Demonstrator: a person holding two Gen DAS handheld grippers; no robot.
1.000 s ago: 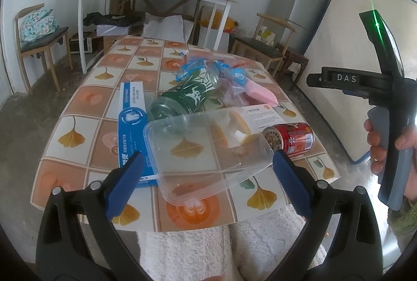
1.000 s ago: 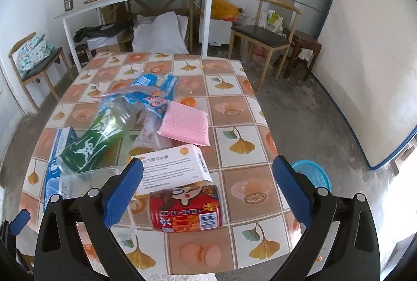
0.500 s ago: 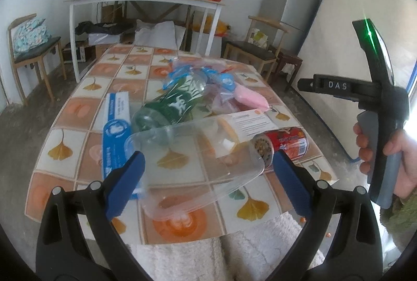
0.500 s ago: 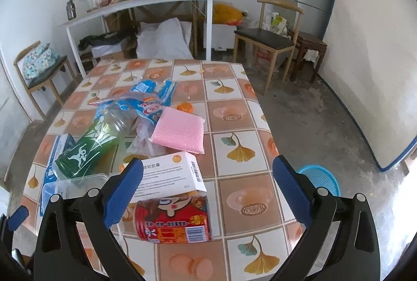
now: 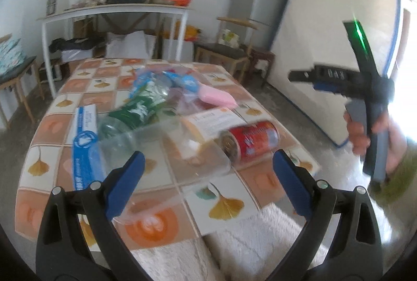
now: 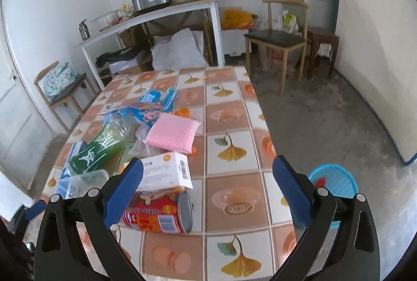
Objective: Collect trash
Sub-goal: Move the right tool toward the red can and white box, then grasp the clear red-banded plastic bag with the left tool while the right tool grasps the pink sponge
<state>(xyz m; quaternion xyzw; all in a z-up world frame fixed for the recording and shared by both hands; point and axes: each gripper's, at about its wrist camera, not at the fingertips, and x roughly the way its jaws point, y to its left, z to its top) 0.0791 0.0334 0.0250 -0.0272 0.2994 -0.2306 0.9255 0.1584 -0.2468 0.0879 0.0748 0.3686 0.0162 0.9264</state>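
Note:
Trash lies heaped on the tiled table (image 6: 232, 124): a red can (image 6: 159, 212) on its side, a white carton (image 6: 166, 171), a pink sponge (image 6: 172, 132), a green bottle (image 6: 101, 148), blue wrappers (image 6: 156, 104) and a clear plastic tub (image 5: 166, 148). My left gripper (image 5: 207, 182) is open, hovering over the near edge with the tub and the can (image 5: 250, 140) ahead of its fingers. My right gripper (image 6: 207, 184) is open above the near right tiles, holding nothing, the can just left of it. The left wrist view shows that tool held in a hand (image 5: 365, 130).
A blue basket (image 6: 336, 182) stands on the floor to the table's right. A long blue-and-white box (image 5: 86, 140) lies at the table's left. Chairs (image 6: 278, 41), a white side table (image 6: 156, 15) with pots, a fridge and a leaning mattress (image 5: 336, 54) ring the room.
Both grippers have stayed open. The left view has swung right and is blurred. The right gripper has risen and tilted, now seeing more floor and the basket.

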